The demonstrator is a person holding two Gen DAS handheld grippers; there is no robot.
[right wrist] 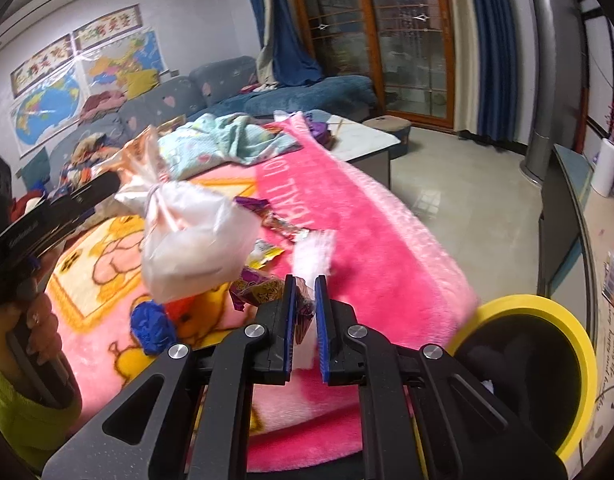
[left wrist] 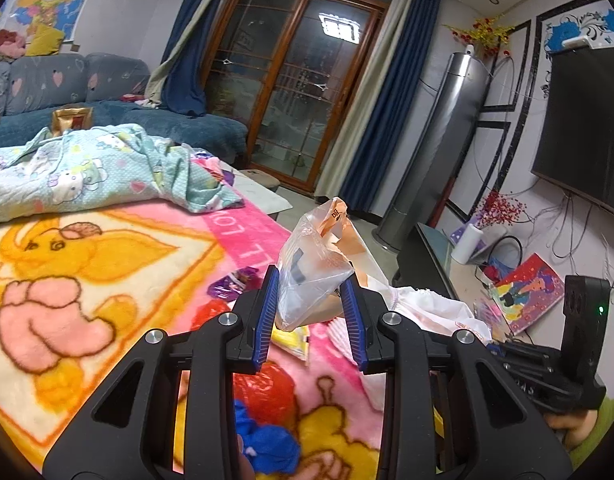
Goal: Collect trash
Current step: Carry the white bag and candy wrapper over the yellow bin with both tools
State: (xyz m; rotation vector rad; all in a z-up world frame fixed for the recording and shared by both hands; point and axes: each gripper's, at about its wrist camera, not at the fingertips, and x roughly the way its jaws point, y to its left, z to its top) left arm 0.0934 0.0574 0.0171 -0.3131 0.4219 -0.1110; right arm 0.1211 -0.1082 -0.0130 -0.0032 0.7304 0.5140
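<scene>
So far you have two pieces of trash in hand and nothing in these views shows them binned yet. Your left gripper (left wrist: 309, 312) is clenched on a knotted clear plastic bag (left wrist: 307, 276), which stands up between its fingers and hangs clear of the pink blanket (left wrist: 107, 272); from the right wrist view the same bag (right wrist: 187, 240) floats up and to the left of your right fingers. Your right gripper (right wrist: 305, 320) is pinched nearly shut on a small purple wrapper (right wrist: 303, 300), gripped between the finger pads.

The yellow-rimmed bin (right wrist: 547, 380) sits low and to the right of your right fingers, near them, its dark mouth open. Something pale lies inside near the rim, though you cannot tell what. I would judge both loads are meant for it.

Plenty is left. Just beyond and to the left of your right fingers lie a purple snack packet (right wrist: 255, 292), a yellow wrapper (right wrist: 267, 252), a shiny twisted wrapper (right wrist: 283, 224), a white fluffy scrap (right wrist: 315, 252) and a blue crumpled ball (right wrist: 153, 328). Below your left fingers you can see red plastic (left wrist: 267, 396) too, and a white bag (left wrist: 435, 308) lies to their right.

Reckon it early to midway: two drops pending, then several more pickups off the blanket.
</scene>
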